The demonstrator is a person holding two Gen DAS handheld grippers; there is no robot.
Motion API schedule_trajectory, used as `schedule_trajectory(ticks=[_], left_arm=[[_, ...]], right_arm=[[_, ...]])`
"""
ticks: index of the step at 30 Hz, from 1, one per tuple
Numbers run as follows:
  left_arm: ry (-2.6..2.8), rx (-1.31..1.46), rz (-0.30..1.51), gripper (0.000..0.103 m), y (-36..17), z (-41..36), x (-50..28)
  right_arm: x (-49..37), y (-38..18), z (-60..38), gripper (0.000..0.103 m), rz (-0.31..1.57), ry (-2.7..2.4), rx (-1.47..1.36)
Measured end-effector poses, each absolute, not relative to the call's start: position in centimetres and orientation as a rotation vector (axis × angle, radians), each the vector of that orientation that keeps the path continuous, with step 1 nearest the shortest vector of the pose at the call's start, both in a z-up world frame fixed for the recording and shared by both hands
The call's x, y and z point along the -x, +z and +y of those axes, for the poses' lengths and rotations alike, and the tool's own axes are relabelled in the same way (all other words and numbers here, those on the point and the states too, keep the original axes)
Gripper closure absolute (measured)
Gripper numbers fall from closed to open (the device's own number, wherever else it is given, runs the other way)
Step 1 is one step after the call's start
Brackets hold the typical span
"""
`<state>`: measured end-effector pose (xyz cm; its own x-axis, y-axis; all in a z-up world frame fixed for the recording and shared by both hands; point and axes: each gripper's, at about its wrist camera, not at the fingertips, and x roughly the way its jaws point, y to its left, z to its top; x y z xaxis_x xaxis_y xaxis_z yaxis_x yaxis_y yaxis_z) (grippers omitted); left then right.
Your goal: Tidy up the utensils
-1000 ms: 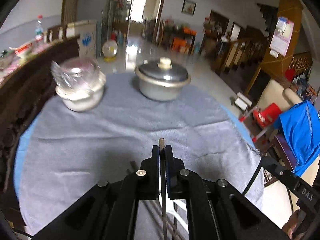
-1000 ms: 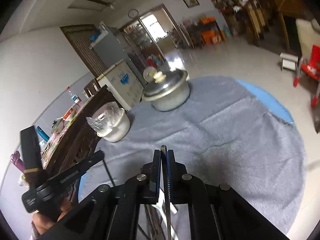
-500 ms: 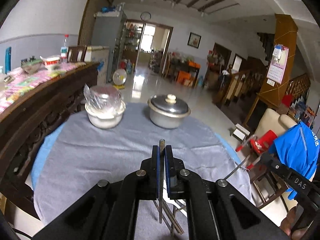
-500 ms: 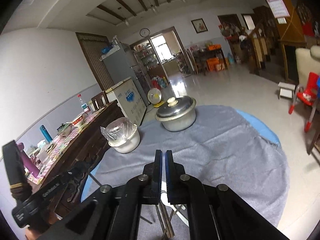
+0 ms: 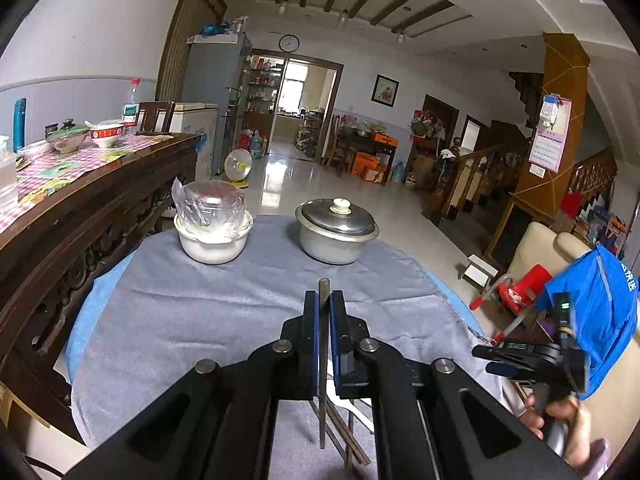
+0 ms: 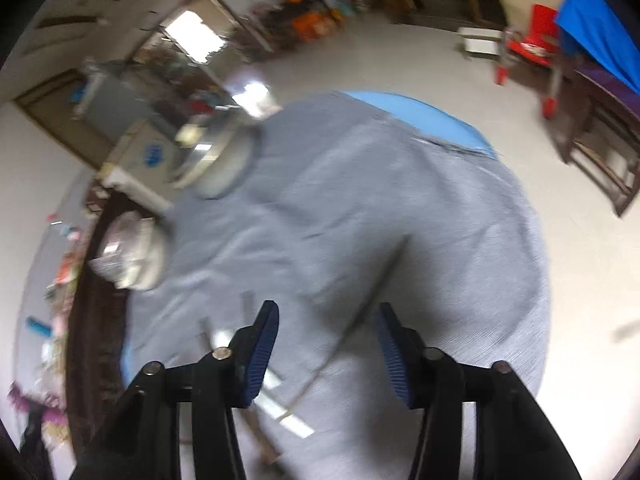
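Observation:
My left gripper point(image 5: 323, 300) is shut on a dark chopstick point(image 5: 322, 364) held upright above the grey tablecloth point(image 5: 208, 320). More chopsticks point(image 5: 346, 436) and a white spoon point(image 5: 352, 406) lie on the cloth below it. My right gripper point(image 6: 328, 320) is open and empty, tilted over the cloth; its view is blurred. A thin utensil point(image 6: 360, 320) and a white spoon point(image 6: 276, 404) lie on the cloth point(image 6: 400, 220) beneath it. The right gripper also shows in the left wrist view point(image 5: 484, 358), at the table's right edge.
A lidded metal pot point(image 5: 336, 232) and a white bowl with a plastic-wrapped container point(image 5: 214, 228) stand at the table's far side. A dark wooden sideboard point(image 5: 80, 216) runs along the left. A chair with blue cloth point(image 5: 600, 304) stands to the right.
My right gripper has opened, let go of its chopstick and swung down and sideways. My left gripper has kept its chopstick and tilted up a little.

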<state>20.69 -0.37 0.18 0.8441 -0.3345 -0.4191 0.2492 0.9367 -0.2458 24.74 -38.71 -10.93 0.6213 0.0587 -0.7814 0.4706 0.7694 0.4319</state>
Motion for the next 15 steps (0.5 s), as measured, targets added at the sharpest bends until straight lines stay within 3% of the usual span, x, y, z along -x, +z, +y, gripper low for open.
schedule_trajectory(ticks=[8,13,15], left_arm=[[-0.309,0.214,0.495,0.098,-0.9,1.2,-20.8],[-0.301,0.217,0.476,0.098,-0.7,2.1,-20.4],[-0.299,0.223,0.470,0.098,-0.7,2.4,-20.1]], right_arm=[[-31.2,-16.8,-40.9,0.080,1.059,-0.488,-0.601],[-33.7,-18.8,-40.6,0.084,1.118,-0.582,-0.559],[-34.2,-18.9,-40.3,0.090,1.105,-0.613,-0.526]])
